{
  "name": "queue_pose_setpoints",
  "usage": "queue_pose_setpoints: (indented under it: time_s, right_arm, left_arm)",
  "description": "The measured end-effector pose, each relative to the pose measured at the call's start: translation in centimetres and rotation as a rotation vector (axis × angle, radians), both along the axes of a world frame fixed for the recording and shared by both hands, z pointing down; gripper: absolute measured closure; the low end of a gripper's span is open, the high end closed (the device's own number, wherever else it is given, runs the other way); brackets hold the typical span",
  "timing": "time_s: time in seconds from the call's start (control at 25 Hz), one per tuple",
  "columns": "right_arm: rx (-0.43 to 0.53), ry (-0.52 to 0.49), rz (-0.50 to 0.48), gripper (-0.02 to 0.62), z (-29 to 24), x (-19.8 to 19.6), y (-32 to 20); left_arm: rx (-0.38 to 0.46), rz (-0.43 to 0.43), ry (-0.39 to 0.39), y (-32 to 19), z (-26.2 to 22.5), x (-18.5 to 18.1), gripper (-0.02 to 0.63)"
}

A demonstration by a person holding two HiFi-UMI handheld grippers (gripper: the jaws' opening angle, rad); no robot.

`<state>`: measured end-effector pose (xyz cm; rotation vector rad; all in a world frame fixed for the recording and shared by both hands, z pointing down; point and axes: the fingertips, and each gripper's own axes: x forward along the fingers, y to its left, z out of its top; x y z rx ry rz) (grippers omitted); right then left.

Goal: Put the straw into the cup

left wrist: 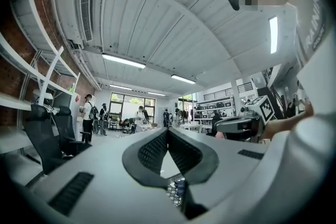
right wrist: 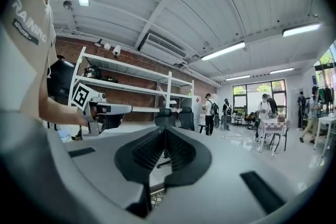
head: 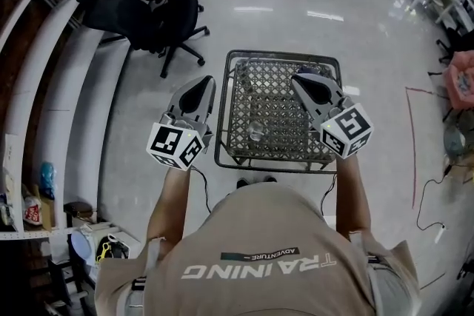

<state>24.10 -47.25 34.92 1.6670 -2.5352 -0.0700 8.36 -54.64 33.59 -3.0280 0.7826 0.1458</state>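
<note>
Polished workshop floor surrounds a wire-mesh bench where a clear cup stands alone. The left gripper and right gripper hover level above it, jaws together and empty. No straw is visible, so the task looks either finished or not yet begun.

Open floor surrounds the wire table; office chairs stand far-left.

The person's shirt reads "TRAINING", upside down, with a small "ADVENTURE" label above
</note>
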Motion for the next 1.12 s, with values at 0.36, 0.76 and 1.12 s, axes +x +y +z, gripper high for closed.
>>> queue_pose_setpoints:
  time_s: [0.36,0.76,1.12]
  right_arm:
    - [0.021,0.005,-0.004,0.578,-0.5,-0.2,0.8]
    - [0.055,0.035,-0.006,0.578,-0.9,-0.5,1.2]
    - [0.032,0.043,-0.018,0.578,0.3,-1.1,1.0]
  left_arm:
    - [0.025,0.010,-0.039,1.0,-0.6,0.3,0.589]
    - [0.015,0.016,-0.038,1.1,-0.1,0.0,0.589]
    - [0.018,-0.002,-0.028,1.0,-0.4,-1.2,0.589]
